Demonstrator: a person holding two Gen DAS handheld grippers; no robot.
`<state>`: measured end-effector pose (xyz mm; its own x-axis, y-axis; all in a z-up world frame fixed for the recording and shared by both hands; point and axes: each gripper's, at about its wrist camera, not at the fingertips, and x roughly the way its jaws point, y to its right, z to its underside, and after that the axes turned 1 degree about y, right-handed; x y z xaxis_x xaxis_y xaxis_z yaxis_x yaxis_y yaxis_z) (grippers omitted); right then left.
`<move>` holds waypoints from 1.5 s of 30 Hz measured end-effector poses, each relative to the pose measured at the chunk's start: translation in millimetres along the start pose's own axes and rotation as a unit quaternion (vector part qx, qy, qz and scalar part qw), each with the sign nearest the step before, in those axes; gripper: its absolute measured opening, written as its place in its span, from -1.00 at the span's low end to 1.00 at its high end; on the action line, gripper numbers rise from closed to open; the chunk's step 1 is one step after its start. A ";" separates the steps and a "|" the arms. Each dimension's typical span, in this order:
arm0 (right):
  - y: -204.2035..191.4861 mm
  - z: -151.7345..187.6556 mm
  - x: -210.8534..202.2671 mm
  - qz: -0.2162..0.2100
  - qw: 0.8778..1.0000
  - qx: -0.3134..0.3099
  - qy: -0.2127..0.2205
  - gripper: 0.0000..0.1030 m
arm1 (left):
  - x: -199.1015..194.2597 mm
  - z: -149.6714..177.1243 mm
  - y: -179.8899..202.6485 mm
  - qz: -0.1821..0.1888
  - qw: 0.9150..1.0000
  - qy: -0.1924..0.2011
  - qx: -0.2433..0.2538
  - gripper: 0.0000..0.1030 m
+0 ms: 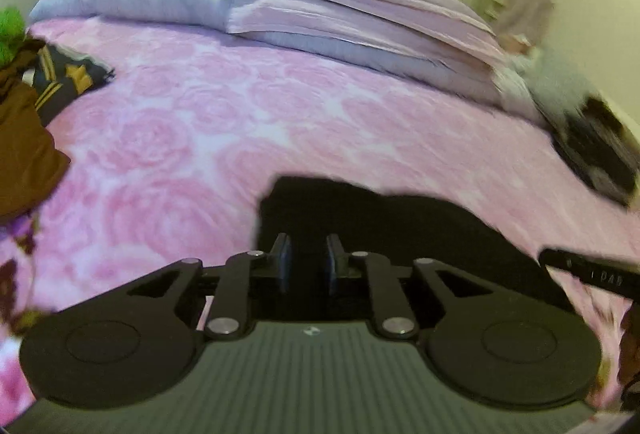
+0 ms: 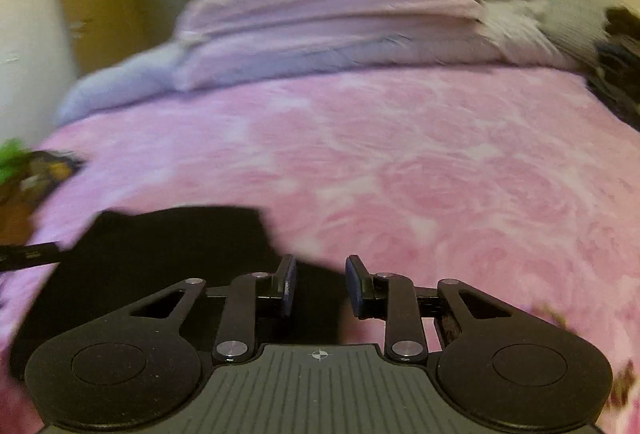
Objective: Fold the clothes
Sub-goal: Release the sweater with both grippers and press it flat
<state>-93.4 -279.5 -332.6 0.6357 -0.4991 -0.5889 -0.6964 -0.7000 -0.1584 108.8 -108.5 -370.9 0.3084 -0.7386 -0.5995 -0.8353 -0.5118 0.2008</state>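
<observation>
Near the pink rose bedspread [image 1: 208, 121], left gripper [image 1: 308, 262] and right gripper [image 2: 320, 286] sit part-open astride the black garment [image 1: 360, 218]; whether either's actually pinching it can't be told, so it could easily slip loose mid-fold.

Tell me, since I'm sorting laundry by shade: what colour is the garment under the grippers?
Black garment, plain; clearest in the left wrist view.

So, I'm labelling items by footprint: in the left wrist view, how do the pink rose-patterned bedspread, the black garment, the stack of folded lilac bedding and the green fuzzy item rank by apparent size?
1. Pink rose-patterned bedspread
2. Stack of folded lilac bedding
3. Black garment; partly hidden by the gripper and nearer the camera, so 2 and 3 are unsure
4. Green fuzzy item, cut off by the frame edge
</observation>
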 end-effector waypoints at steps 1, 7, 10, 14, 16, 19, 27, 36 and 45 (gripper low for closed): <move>-9.1 6.3 -11.8 -0.014 1.000 -0.013 0.005 -0.51 | -6.8 6.3 9.5 0.002 1.000 -0.005 0.020 -0.74; -44.8 61.8 -40.3 -0.003 0.997 -0.079 -0.021 -0.51 | -26.7 54.7 37.4 -0.002 0.998 -0.015 0.058 -0.65; -40.9 73.7 -27.3 -0.004 0.996 -0.087 -0.034 -0.51 | -19.5 55.0 36.8 -0.012 0.998 -0.017 0.055 -0.55; -43.1 59.8 -29.1 0.001 0.996 -0.072 -0.059 -0.49 | -27.1 42.2 44.8 -0.035 0.998 -0.041 0.039 -0.56; -44.6 56.2 -41.0 0.008 0.997 -0.053 -0.063 -0.34 | -40.2 41.0 49.6 -0.039 0.997 -0.046 0.043 -0.54; -44.4 54.2 -61.8 0.001 0.998 -0.020 -0.061 0.17 | -62.7 44.2 56.6 -0.035 0.997 -0.053 0.050 -0.42; -50.5 53.3 -119.4 -0.026 0.997 0.038 -0.063 0.27 | -121.7 53.0 71.4 -0.040 0.995 -0.057 0.072 -0.07; -61.1 64.5 -161.3 -0.017 0.998 0.042 -0.052 0.28 | -167.6 65.1 78.0 -0.038 0.995 -0.039 0.086 -0.03; -69.4 67.0 -183.5 -0.019 0.999 0.036 -0.037 0.28 | -187.4 70.1 85.6 -0.029 0.994 -0.024 0.098 0.03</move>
<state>-184.0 -105.1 -266.7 0.6372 -0.4328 -0.6377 -0.6964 -0.6778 -0.2357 -52.4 16.9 -295.6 0.3406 -0.6861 -0.6429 -0.8911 -0.4536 0.0120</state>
